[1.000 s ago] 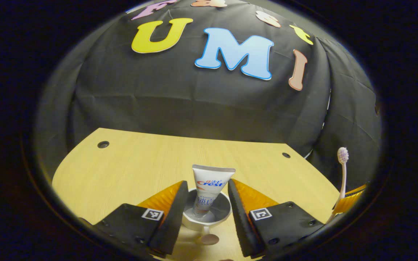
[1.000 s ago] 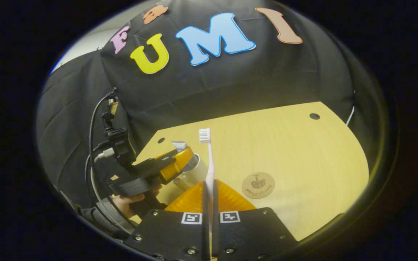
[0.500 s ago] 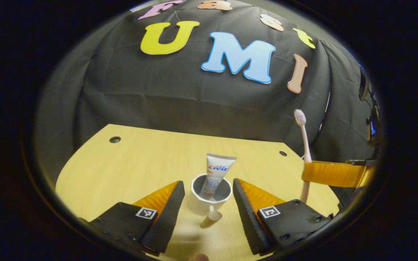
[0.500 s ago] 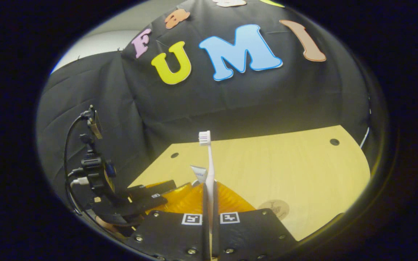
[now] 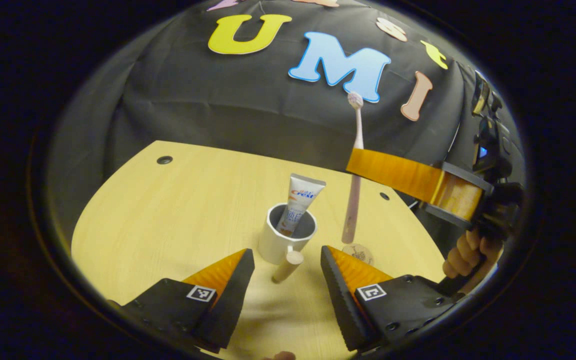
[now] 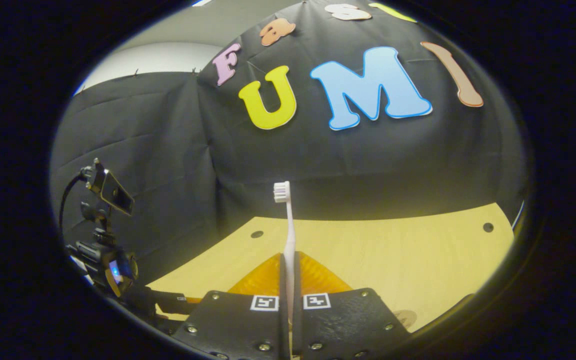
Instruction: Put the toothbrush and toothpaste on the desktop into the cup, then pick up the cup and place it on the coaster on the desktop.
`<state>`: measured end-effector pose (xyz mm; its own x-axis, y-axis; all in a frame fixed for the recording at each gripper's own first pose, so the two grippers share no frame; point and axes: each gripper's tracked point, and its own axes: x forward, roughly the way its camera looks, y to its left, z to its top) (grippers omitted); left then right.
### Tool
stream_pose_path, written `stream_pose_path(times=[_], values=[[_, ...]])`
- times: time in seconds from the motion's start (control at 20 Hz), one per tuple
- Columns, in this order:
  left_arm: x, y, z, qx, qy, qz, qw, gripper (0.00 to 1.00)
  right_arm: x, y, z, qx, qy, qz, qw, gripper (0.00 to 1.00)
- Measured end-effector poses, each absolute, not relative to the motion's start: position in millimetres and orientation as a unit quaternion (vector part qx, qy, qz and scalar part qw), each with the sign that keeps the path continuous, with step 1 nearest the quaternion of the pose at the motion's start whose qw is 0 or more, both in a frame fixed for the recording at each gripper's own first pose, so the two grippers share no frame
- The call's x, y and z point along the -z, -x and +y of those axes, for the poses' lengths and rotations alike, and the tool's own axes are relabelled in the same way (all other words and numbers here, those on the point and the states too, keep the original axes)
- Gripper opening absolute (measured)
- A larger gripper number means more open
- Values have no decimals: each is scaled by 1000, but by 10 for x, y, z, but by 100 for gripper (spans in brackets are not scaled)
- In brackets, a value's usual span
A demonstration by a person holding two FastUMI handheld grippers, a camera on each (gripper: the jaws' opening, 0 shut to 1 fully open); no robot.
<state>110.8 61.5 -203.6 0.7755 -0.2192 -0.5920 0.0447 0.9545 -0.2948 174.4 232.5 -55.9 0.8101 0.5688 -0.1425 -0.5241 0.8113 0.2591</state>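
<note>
R gripper point(image 6: 288, 300) fingers clamped on upright toothbrush point(image 6: 288, 235), above desktop point(image 6: 418, 255)

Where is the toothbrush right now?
In the left gripper view the toothbrush hangs upright, bristles up, clamped in the right gripper, above the desk just right of the cup.

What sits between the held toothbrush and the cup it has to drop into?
Nothing visible. The toothbrush, clamped in the right gripper, hangs beside the cup. The toothpaste leans inside, leaving the rest of the mouth open.
</note>
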Motion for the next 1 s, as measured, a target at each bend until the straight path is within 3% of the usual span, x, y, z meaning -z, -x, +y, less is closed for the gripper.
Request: stream_pose_path(times=[0.2, 0.3, 0.4, 0.75, 0.95, 1.0], values=[[2082, -1011, 620, 68, 139, 339, 928, 86, 612, -1964, 2512, -291, -76, 85, 950, 0], [2111, -977, 622, 67, 144, 344, 925, 90, 666, -2039, 2618, -293, -61, 81, 951, 4], [2152, -950, 645, 66, 150, 351, 922, 85, 694, -2067, 2686, -296, -51, 77, 951, 4], [2186, -922, 686, 61, 165, 360, 916, 85, 864, -2094, 2742, -296, -47, 101, 949, 7], [2236, -945, 655, 58, 167, 363, 915, 85, 949, -2035, 2740, -303, -45, 125, 944, 17], [2246, -939, 656, 58, 167, 365, 914, 85, 973, -2021, 2736, -305, -44, 128, 943, 27]])
